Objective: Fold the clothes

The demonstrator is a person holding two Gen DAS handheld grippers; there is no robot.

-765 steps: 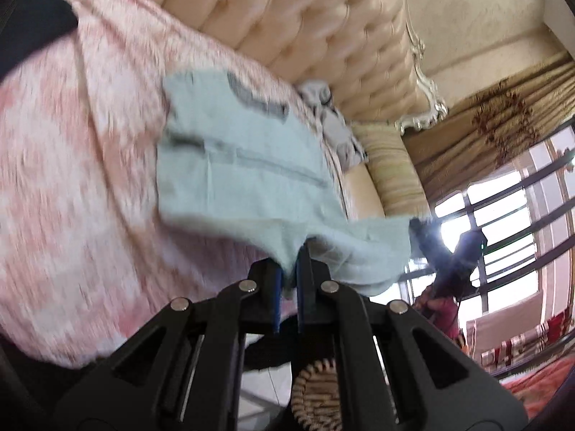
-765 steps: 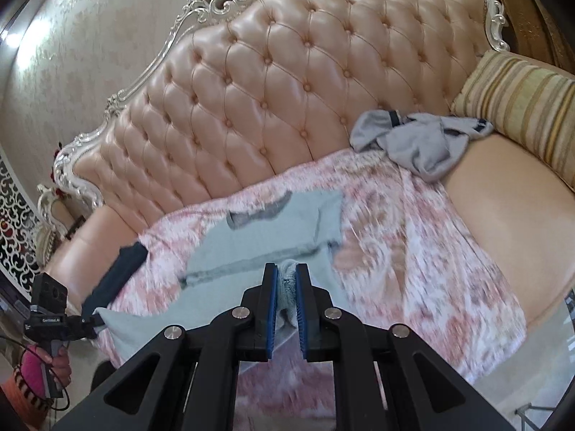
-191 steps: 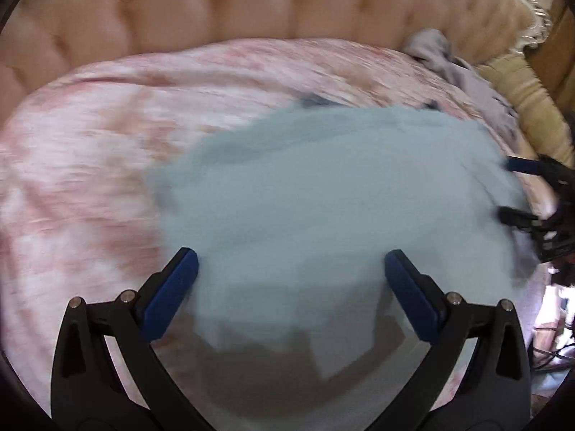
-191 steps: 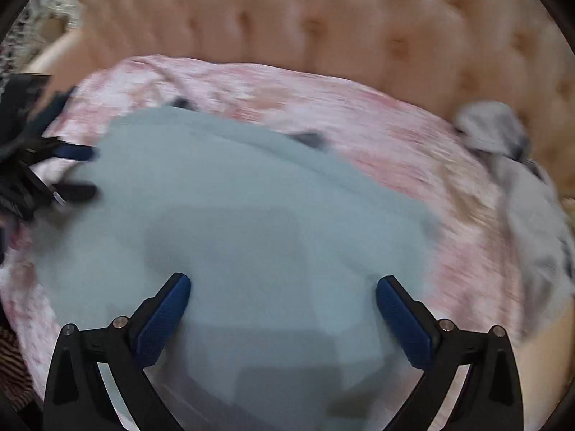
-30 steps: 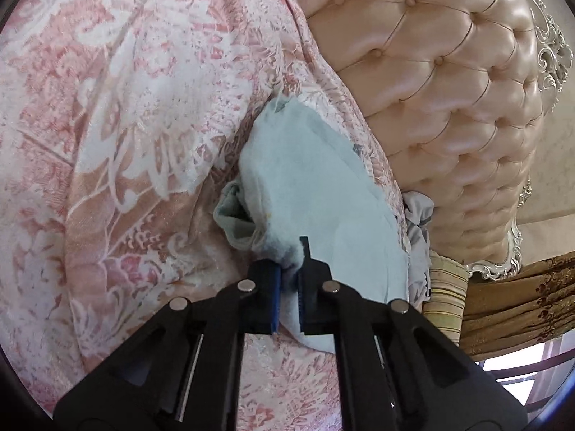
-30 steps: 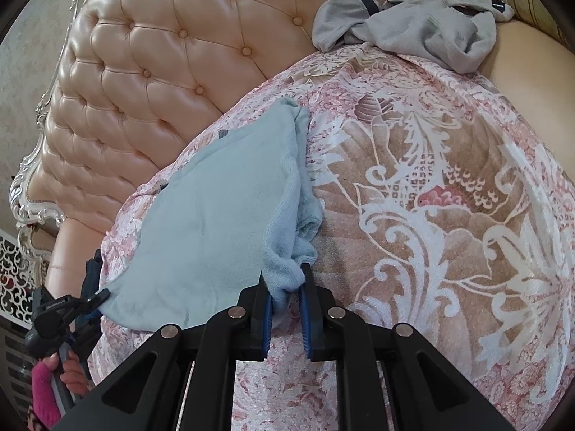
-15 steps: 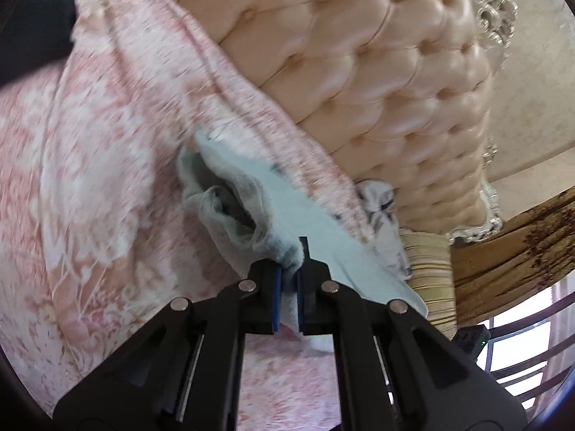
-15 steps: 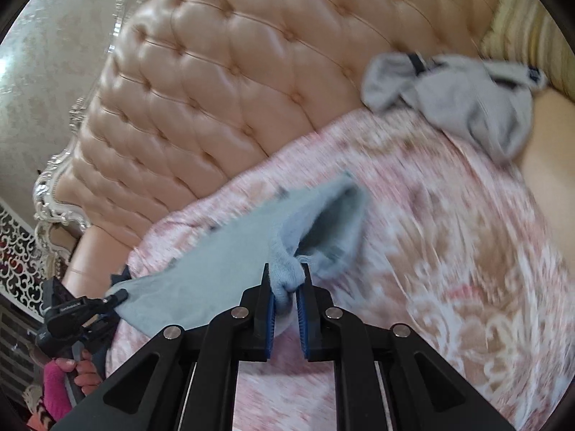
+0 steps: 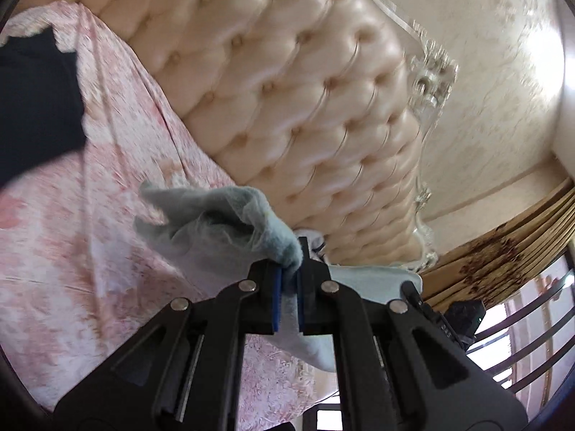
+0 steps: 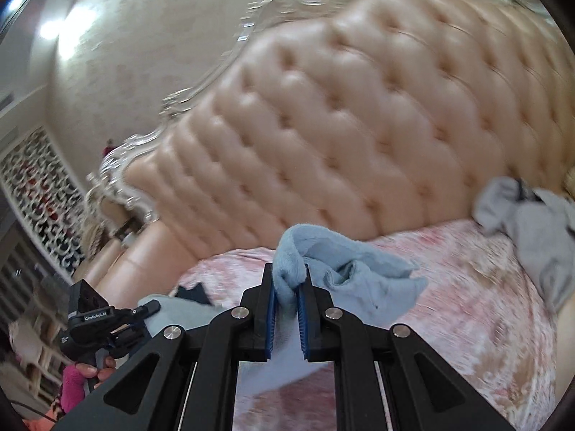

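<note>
A light blue garment (image 9: 212,226) hangs bunched between both grippers, lifted above the pink floral cover (image 9: 72,251). My left gripper (image 9: 287,276) is shut on one bunched corner of it. In the right wrist view the same light blue garment (image 10: 345,269) drapes over my right gripper (image 10: 287,287), which is shut on another corner. The other hand-held gripper (image 10: 104,319) shows at the lower left of that view, gripped by a hand in a pink sleeve (image 10: 75,380). Both views are motion-blurred.
A tufted pink headboard (image 10: 359,125) fills the background. A crumpled grey garment (image 10: 528,226) lies at the right on the cover, and a dark garment (image 9: 32,107) at the left. A curtain and window (image 9: 503,287) stand to the right.
Both grippers have risen, carrying the light blue garment up off the cover. The views have tilted up toward the headboard and wall.
</note>
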